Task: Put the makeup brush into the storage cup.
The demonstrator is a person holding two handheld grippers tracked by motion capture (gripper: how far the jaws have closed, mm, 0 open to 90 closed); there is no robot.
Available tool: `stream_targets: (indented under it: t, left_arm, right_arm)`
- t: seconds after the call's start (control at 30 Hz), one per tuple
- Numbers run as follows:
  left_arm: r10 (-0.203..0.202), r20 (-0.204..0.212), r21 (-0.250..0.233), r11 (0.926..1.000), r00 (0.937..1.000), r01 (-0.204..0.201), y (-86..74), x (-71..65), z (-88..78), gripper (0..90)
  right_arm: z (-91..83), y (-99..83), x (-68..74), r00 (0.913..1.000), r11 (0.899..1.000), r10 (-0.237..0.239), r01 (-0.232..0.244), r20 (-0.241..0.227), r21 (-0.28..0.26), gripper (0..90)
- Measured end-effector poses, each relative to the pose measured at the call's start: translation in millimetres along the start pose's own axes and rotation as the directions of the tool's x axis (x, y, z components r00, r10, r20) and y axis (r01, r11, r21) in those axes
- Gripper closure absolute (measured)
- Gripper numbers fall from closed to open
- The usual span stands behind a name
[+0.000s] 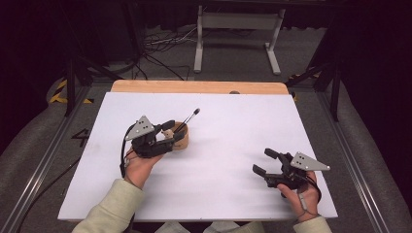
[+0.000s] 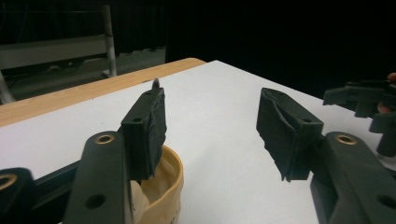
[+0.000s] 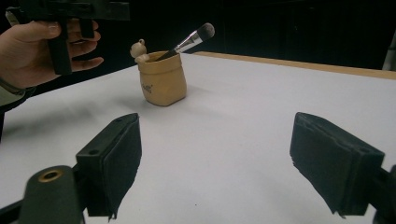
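Tan cup point(image 1: 180, 141) with brush point(image 1: 188, 119) stands on white desk point(image 1: 233, 126), left of middle. Left gripper point(image 1: 169, 132) just beside cup, fingers apart. Right gripper point(image 1: 265, 162) well apart from cup, fingers apart, holding nothing.

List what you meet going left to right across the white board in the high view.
left gripper → tan pouch-shaped holder with a makeup brush leaning out of it → bare stretch of white board → right gripper

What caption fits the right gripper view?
Open right gripper faces a tan pouch-shaped holder with a makeup brush on the white table.
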State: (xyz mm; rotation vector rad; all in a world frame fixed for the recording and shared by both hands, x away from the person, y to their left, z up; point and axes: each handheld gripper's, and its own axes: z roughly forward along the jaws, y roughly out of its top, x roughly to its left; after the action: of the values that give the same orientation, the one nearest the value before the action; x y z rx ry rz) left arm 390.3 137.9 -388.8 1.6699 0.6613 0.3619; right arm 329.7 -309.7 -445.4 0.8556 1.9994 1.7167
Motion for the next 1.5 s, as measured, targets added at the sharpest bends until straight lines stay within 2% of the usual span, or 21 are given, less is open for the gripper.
stream_targets:
  t: [0.1,0.2,0.23,0.37,0.5,0.6,0.7,1.1,1.33,1.5]
  left_arm:
    - [0.004,0.016,-0.009,1.0000,0.9999,-0.004,-0.5,0.8,-11.5,36.6]
    - [0.004,0.028,-0.016,0.9999,0.9996,-0.004,-0.9,1.0,-16.7,27.9]
    - [0.017,0.033,-0.025,0.9996,0.9993,-0.016,-1.7,1.4,-23.8,24.1]
    - [0.021,0.041,-0.033,0.9993,0.9989,-0.019,-3.6,3.2,-33.5,17.9]
    - [-0.017,0.047,-0.035,0.9992,0.9987,0.018,-8.3,6.7,-48.0,12.2]
    - [-0.011,0.050,-0.021,0.9997,0.9987,0.012,-13.6,9.2,-56.5,8.4]
    - [-0.024,0.048,-0.026,0.9993,0.9985,0.026,-19.8,12.5,-65.1,6.1]
    - [-0.040,0.018,-0.021,0.9990,0.9991,0.040,-40.2,21.6,-92.7,4.3]
    - [-0.059,0.025,-0.011,0.9982,0.9980,0.059,-55.3,25.5,-100.5,3.0]
    - [-0.061,0.002,-0.003,0.9981,0.9982,0.061,-66.5,29.0,-103.7,2.9]
  right_arm:
    - [-0.3,0.6,-0.1,1.0000,1.000,-0.002,0.002,0.004,-0.002,16.2]
    - [-0.7,1.6,-0.3,0.9999,1.000,-0.007,0.007,0.011,-0.003,14.4]
    - [-0.8,2.0,-0.5,0.9998,1.000,-0.012,0.012,0.014,-0.002,13.8]
    - [-1.3,2.6,-0.2,0.9996,1.000,-0.022,0.022,0.017,0.002,13.1]
    - [-3.0,3.2,-0.6,0.9995,1.000,-0.023,0.023,0.022,0.002,12.6]
    - [-4.2,3.7,-0.9,0.9995,1.000,-0.024,0.024,0.022,0.004,12.4]
    - [-4.6,4.4,-2.2,0.9994,1.000,-0.023,0.023,0.025,-0.001,11.7]
    - [-4.5,3.6,-2.7,0.9994,1.000,-0.028,0.028,0.021,0.007,8.6]
    - [-6.3,4.5,-3.9,0.9992,0.999,-0.032,0.032,0.024,-0.007,7.6]
    - [-7.1,4.0,-3.9,0.9992,0.999,-0.032,0.032,0.025,-0.010,7.5]
